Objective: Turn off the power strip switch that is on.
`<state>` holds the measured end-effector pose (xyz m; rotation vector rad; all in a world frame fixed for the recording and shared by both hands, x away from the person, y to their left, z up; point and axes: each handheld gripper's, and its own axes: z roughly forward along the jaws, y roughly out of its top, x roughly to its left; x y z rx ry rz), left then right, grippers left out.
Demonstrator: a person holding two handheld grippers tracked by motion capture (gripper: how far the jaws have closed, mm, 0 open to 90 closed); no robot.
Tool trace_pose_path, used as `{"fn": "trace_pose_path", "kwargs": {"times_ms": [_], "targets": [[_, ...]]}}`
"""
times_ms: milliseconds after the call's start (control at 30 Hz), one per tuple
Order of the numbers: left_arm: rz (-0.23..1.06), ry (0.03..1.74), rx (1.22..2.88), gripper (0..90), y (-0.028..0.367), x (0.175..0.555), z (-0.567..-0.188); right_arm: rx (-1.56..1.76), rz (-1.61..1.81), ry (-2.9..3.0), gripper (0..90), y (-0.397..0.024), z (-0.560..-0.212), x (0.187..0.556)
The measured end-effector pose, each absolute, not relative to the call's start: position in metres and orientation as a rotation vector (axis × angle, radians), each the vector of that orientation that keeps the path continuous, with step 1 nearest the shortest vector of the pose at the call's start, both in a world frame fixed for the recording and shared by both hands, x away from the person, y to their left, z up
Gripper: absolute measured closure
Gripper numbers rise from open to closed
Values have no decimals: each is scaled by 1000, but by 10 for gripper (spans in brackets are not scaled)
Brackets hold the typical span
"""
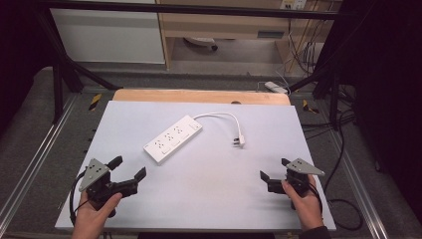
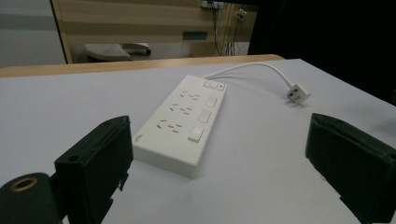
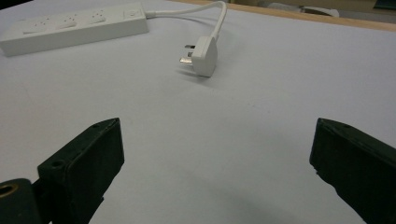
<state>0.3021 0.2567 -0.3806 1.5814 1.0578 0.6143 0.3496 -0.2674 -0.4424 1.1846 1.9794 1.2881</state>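
Note:
A white power strip with three sockets and switches lies diagonally on the white table top. Its white cable curves to a white plug lying loose on the table, pins bare. My left gripper is held at the front left, open, jaws wide apart and pointing at the strip's near end, a little short of it. My right gripper is at the front right, open and empty, aimed toward the plug from a distance.
A wooden strip edges the table's far side. Beyond it stand a wooden cabinet, a small white device on the floor and hanging cables. Metal frame rails run along both sides of the table.

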Motion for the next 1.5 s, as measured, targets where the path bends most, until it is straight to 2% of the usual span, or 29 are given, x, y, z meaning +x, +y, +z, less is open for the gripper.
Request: {"fn": "trace_pose_path", "kwargs": {"times_ms": [1133,1300,1400,1500], "targets": [[631,999,1598,139,228,328,-340,1186,1304,1991,24,-265,-440,349],[631,1013,1599,191,226,336,-339,1190,1302,1993,24,-265,-440,349],[636,1013,1610,276,226,341,-338,1190,1306,1988,24,-266,-440,349],[635,1012,1604,269,226,346,-337,1181,1314,1988,23,-266,-440,349]]}}
